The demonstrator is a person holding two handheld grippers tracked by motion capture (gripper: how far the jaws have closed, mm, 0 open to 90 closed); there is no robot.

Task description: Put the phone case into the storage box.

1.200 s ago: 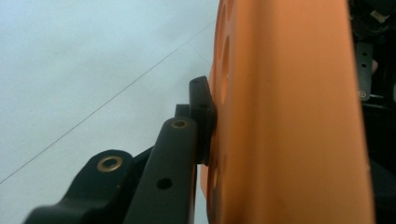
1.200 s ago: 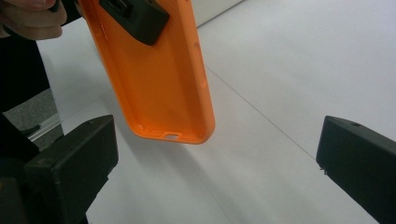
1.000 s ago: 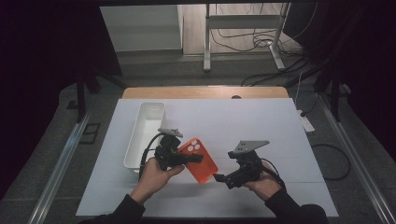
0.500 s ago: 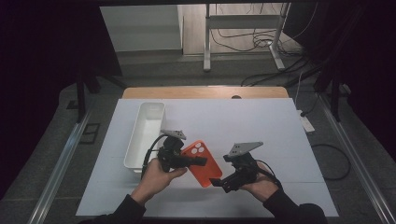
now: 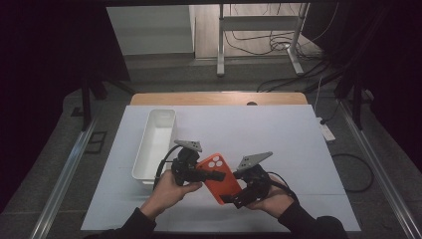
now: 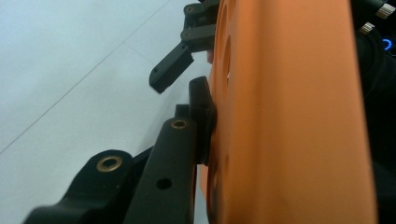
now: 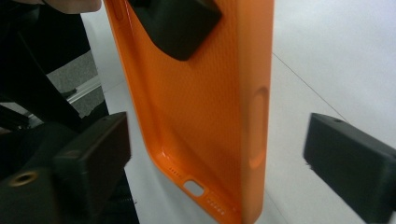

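Case: orange phone case (image 5: 221, 178) was up off the table (image 5: 278, 139), held between both grippers.
Left gripper (image 5: 206, 174): jaws clamped on the case's upper end.
Right gripper (image 5: 238, 199): jaws had just been closing around the lower end, pads not yet touching.
Tray: white tray (image 5: 155, 142) sat left of the hands.

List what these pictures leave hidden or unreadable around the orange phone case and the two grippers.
- Left gripper, left gripper view: its far jaw is hidden behind the orange phone case.
- Case, right gripper view: its top is cut off by the frame edge.
- Right gripper, high view: its fingertips are too small and dark to tell apart under the case.
- White bin, high view: its near end is hidden by the left gripper and cable.
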